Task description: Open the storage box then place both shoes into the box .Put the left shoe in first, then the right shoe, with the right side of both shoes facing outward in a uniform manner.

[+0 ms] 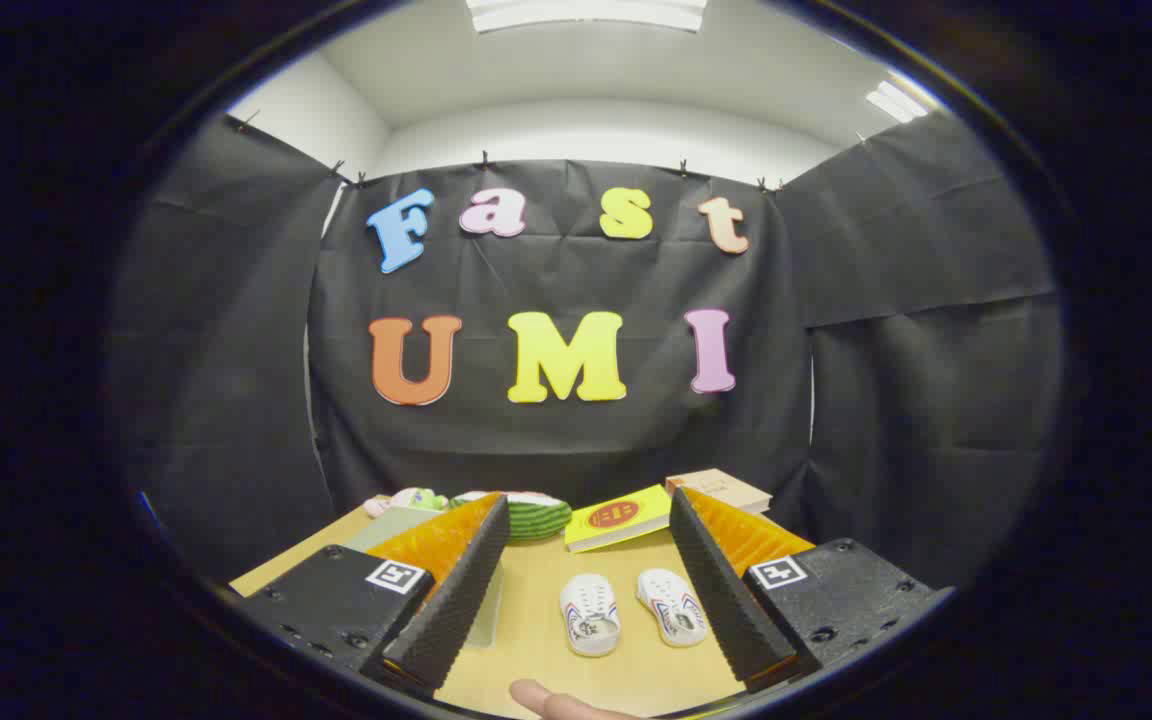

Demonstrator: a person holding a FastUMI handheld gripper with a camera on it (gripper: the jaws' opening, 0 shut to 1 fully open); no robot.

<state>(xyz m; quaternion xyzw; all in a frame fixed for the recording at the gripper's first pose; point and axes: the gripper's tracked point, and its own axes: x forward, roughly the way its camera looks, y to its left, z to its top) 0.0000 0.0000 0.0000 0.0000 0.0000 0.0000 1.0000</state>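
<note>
Since the two small white shoes lie soles down on the bench between the spread fingers and a little ahead of them, they are the plain starting point: the left-lying shoe (589,613) and the right-lying shoe (672,606) sit just beside each other without touching, toes pointing away toward the far wall. Which is the left shoe of the pair I cannot tell for sure at this size. Both look like moulded, perforated clogs, so I judge them light, fairly soft and springy, with a smooth skin that could slip under a pinch; the best hold is probably across the sides at mid-foot or on the heel rim, where the wall is stiffer and the shoe will not fold or twist. The tongs (591,670) stand wide open and empty, hovering over the bench (536,640). Beside the inner edge of the left finger a pale translucent thing (487,605) shows, perhaps the storage box or its lid, though it is too hidden to say. Beyond the shoes lies a yellow book (620,517), with a tan book (719,490) behind it, a green striped cushion-like thing (534,515) to its left, and a small soft toy (406,499) further left. A fingertip (551,702) of a person pokes in nearest the camera
</note>
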